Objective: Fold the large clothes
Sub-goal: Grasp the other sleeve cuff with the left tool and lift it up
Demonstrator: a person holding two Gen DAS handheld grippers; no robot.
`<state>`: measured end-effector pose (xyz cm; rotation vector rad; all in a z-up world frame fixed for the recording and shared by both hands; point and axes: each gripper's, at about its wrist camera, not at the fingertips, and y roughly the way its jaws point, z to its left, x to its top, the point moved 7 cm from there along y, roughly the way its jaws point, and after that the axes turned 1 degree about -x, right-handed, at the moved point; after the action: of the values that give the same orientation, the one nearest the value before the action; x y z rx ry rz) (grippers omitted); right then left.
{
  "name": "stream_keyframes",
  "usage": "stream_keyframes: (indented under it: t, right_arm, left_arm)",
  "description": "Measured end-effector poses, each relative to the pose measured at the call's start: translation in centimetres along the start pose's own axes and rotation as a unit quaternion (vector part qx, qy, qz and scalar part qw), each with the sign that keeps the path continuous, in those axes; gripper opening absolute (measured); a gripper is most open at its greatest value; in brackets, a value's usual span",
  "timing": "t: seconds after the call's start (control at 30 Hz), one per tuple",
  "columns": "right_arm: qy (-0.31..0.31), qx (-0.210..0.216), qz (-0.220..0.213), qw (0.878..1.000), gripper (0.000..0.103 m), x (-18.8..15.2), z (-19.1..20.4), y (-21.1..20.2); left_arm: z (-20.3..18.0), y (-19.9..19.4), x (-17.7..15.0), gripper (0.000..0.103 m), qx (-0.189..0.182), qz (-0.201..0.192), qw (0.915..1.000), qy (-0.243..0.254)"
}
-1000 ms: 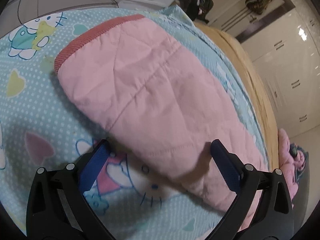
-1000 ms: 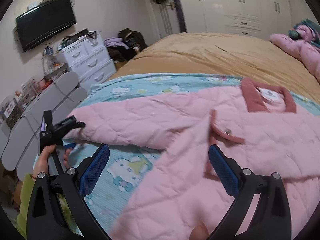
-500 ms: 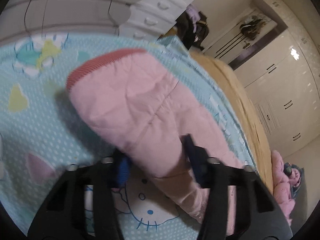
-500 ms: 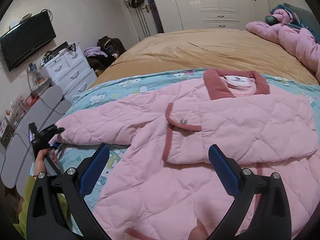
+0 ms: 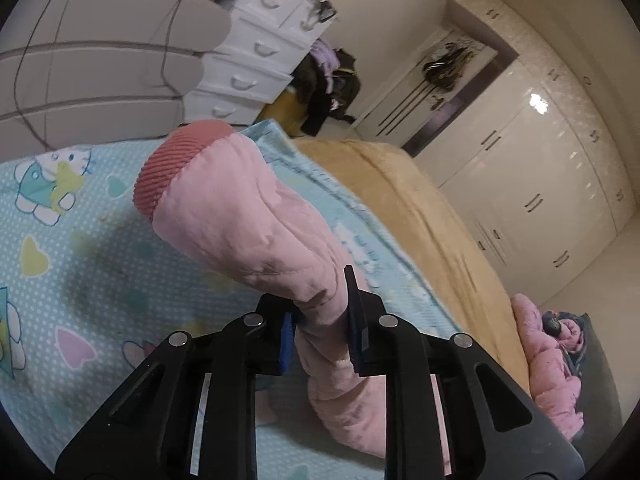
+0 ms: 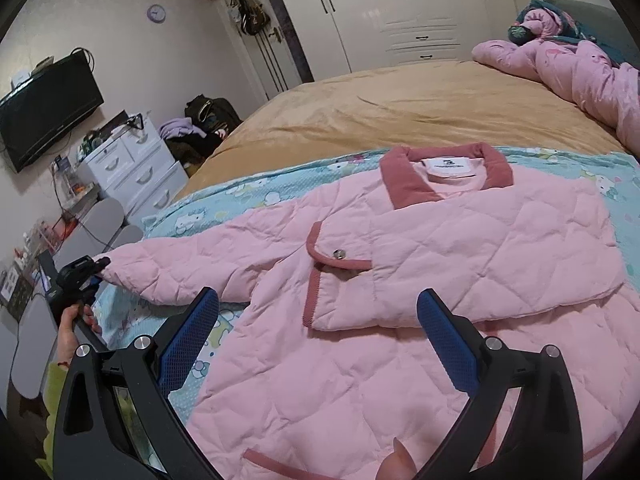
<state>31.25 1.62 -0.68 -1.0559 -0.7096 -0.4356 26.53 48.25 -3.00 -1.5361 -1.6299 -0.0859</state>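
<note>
Hidden or cut off: pink jacket (image 6: pixel 400 280), lower hem past the right wrist view's bottom edge, right side lost at the frame edge. Sleeve (image 5: pixel 248 220), pinched stretch concealed between the left gripper (image 5: pixel 320 320) pads. Collar label (image 6: pixel 450 167), print too small to read. Dresser-top clutter (image 6: pixel 80 152), indistinct.

Bare tan bedspread (image 6: pixel 420 100) beyond the jacket's collar (image 6: pixel 404 184) lay open; a pink quilt (image 6: pixel 580 76) blocked the bed's far right corner.
</note>
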Motion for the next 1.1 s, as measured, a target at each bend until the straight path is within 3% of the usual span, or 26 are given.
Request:
stream_keyframes:
  t: [0.47, 0.87, 1.1]
  right_arm:
    - [0.034, -0.001, -0.018, 0.999, 0.099, -0.5, -2.9, -2.5]
    - [0.069, -0.002, -0.025, 0.997, 0.099, -1.9, -6.1, -3.8]
    - [0.099, 0.002, -0.026, 0.995, 0.099, -3.1, -8.2, -4.3]
  left_arm:
    - [-9.1, -3.9, -0.3, 0.012, -0.083, -0.024, 0.9935, 0.074]
    - [-14.9, -7.3, -1.6, 0.012, -0.148, -0.039, 0.9819, 0.112]
    - [-19.0, -9.6, -3.2, 0.012, -0.196, -0.042, 0.9697, 0.14]
